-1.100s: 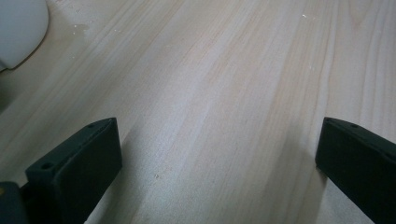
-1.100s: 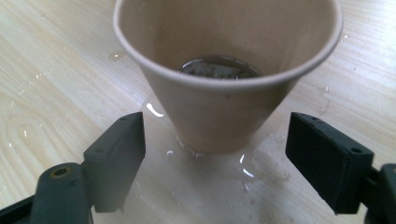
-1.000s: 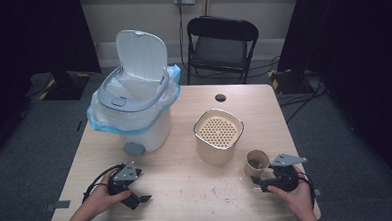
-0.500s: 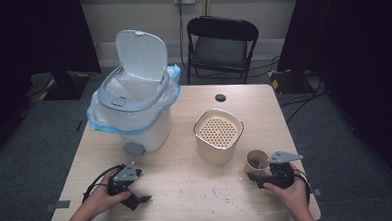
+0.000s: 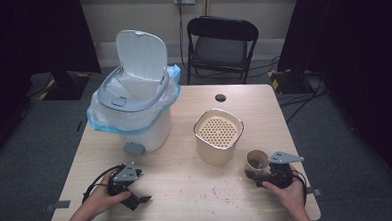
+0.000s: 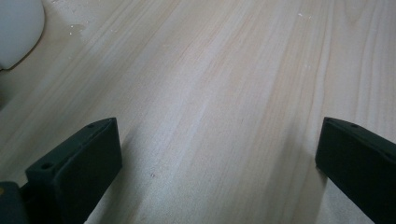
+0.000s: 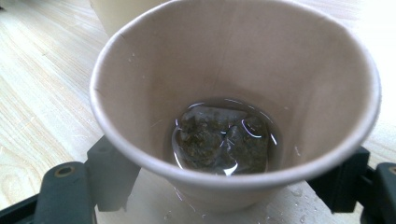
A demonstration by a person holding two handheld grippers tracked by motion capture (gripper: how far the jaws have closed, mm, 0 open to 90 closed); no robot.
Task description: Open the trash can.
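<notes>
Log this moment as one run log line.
left tool: open, over table | right tool: jaws around cup, grip unclear | cup: wet tea bag inside

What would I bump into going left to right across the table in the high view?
left gripper → trash bin → strainer container → paper cup → right gripper

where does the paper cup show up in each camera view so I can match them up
High view: the paper cup stands near the table's front right corner, just ahead of the right gripper.
Left gripper view: the cup is not in this picture; its jaws stand apart over bare wood.
Right gripper view: the cup is central, between the jaws, with a wet tea bag inside.
Shared landmark: the cream strainer pot beyond the cup.
</notes>
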